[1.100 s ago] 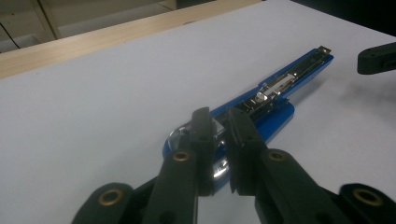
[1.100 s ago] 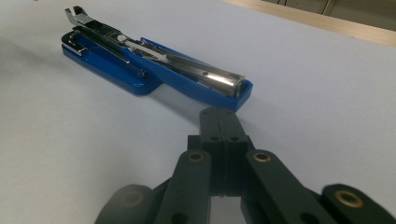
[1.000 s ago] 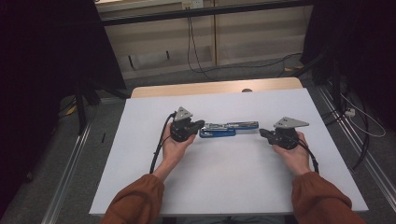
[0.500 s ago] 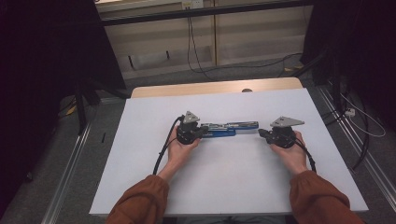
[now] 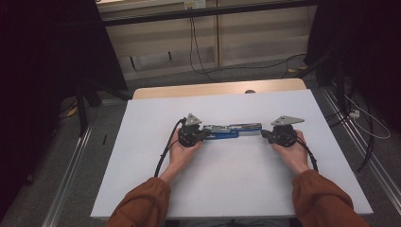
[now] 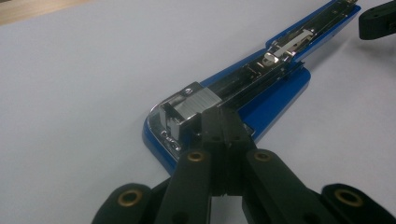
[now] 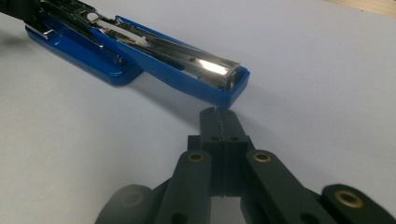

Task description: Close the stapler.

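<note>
A: Blue stapler (image 5: 231, 131), item one: we list it swung open flat mid-tabletop (image 5: 142, 179), magazine exposed.

B: Claws?

A: We note the left claw (image 6: 223, 126) pinched closed, empty, tips touching the stapler's metal head. Right claw (image 7: 219, 122) likewise closed, empty, just short of the far end.

B: Progress?

A: We judge the opening done; folding it closed remains.
</note>
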Tool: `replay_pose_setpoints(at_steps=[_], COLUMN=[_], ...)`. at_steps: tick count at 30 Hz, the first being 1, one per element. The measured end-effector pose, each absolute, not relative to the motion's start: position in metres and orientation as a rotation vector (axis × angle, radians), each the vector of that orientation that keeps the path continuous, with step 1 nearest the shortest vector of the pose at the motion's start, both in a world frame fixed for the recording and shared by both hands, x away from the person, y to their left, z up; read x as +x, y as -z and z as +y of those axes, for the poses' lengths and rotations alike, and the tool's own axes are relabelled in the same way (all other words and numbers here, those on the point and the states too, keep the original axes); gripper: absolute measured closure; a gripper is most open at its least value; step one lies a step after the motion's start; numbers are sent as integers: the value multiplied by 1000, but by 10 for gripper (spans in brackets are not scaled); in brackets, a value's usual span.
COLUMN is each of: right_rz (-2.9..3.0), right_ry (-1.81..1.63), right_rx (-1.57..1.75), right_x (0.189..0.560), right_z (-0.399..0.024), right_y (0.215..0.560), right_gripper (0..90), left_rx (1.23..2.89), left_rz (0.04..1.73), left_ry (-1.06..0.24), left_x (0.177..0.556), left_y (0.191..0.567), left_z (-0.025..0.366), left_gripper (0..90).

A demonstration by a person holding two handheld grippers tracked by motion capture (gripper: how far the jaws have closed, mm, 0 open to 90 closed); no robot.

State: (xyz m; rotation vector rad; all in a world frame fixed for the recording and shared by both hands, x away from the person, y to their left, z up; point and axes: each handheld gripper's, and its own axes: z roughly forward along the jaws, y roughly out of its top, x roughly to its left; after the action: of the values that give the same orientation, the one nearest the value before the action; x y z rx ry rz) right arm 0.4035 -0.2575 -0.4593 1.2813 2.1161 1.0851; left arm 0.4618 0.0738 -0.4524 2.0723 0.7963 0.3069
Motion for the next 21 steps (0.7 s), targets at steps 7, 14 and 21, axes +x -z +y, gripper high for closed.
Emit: replay_pose_setpoints(at_steps=[7,14,21], right_rz=[2160,2197,2206], right_ry=[-1032,-991,-953], right_rx=[1326,1309,1293], right_x=[410,417,419], right_z=[-252,-246,-241], right_y=[462,461,459], right_gripper=[900,900,900], left_rx=[2077,2074,2077], left_rz=[787,786,778], left_ry=[-329,-320,-329], left_x=[460,460,459], left_y=[453,453,453], left_z=[73,74,74], left_gripper=[900,900,900])
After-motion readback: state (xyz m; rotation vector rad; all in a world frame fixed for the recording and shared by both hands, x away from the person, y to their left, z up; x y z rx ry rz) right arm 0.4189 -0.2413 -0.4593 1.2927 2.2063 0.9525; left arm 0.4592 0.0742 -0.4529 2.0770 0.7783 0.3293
